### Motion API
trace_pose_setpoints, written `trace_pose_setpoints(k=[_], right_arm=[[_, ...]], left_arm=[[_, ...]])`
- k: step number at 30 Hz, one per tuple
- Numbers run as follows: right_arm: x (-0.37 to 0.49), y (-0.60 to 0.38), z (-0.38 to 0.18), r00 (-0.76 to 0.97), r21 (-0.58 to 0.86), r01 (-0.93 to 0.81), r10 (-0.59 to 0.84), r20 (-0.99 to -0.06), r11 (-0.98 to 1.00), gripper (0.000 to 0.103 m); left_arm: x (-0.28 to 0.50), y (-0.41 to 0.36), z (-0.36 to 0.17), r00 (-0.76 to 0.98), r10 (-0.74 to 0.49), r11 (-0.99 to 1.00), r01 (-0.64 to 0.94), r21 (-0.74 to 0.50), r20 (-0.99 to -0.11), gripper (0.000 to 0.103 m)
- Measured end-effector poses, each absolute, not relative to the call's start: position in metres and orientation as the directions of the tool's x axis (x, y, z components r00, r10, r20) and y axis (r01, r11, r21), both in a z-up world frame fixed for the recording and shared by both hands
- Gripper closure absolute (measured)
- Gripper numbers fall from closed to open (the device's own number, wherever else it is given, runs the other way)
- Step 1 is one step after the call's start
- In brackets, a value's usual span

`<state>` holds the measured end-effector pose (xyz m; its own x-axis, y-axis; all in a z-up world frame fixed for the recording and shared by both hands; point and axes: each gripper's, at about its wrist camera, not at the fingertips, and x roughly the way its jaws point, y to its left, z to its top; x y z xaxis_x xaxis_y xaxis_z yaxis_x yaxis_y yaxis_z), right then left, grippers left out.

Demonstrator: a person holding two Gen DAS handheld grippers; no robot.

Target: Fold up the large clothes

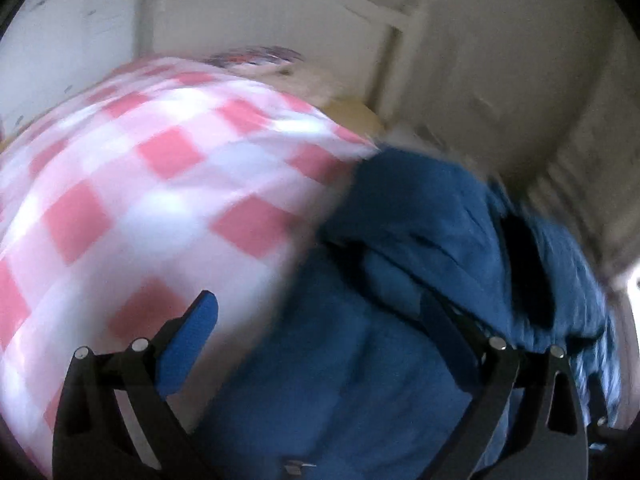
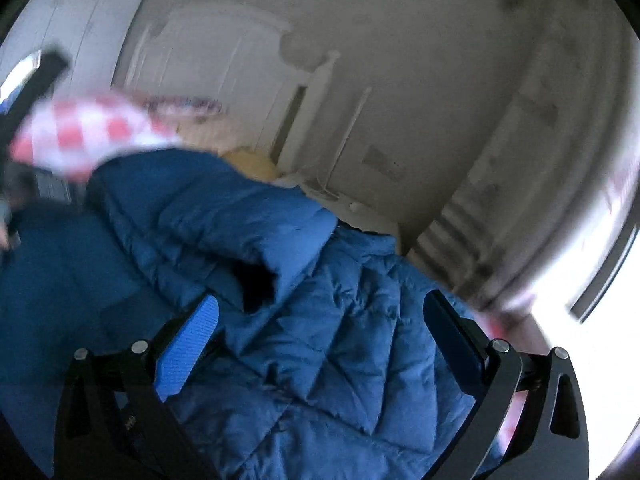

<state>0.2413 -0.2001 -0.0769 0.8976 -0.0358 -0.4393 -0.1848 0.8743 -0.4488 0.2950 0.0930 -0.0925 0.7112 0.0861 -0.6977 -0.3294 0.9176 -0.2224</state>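
The quilted jacket (image 2: 320,320) lies on the checked cloth (image 1: 160,200), at its right edge. A door (image 2: 224,64) stands behind the cloth.

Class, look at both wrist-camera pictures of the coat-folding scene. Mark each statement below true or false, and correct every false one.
1. The jacket is blue and quilted. True.
2. The cloth beneath it is plain green. False: it is pink-and-white checked.
3. The left gripper stands wide open. True.
4. The right gripper is clamped shut on a sleeve. False: it is open, its pads apart over the jacket.
5. The gripper pads are red. False: they are blue.
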Motion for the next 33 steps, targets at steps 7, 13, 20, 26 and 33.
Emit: trace_pose_setpoints(k=[7,13,20,26,33], right_arm=[[0.281,-0.155,-0.074,0.873,-0.584,-0.189,-0.137,-0.469,0.790,0.005],[0.318,-0.119,-0.096,0.845,-0.699,-0.248,-0.203,-0.494,0.670,0.005],[0.330,-0.116,-0.081,0.835,-0.628,-0.307,-0.114,-0.538,0.715,0.073],[0.305,-0.261,0.001,0.871,0.134,-0.157,0.202,-0.449,0.978,0.076],[0.293,-0.401,-0.095,0.812,0.571,0.115,0.254,-0.525,0.813,0.076]], left_arm=[[0.299,0.117,-0.107,0.672,0.024,0.880,-0.365,-0.303,-0.740,0.002],[0.307,0.096,-0.102,0.679,0.051,0.930,-0.299,-0.213,-0.732,0.002],[0.305,0.087,-0.098,0.697,0.067,0.944,-0.276,-0.181,-0.714,0.002],[0.306,0.090,-0.099,0.692,0.064,0.939,-0.285,-0.191,-0.719,0.002],[0.306,0.085,-0.099,0.690,0.080,0.943,-0.287,-0.170,-0.719,0.002]])
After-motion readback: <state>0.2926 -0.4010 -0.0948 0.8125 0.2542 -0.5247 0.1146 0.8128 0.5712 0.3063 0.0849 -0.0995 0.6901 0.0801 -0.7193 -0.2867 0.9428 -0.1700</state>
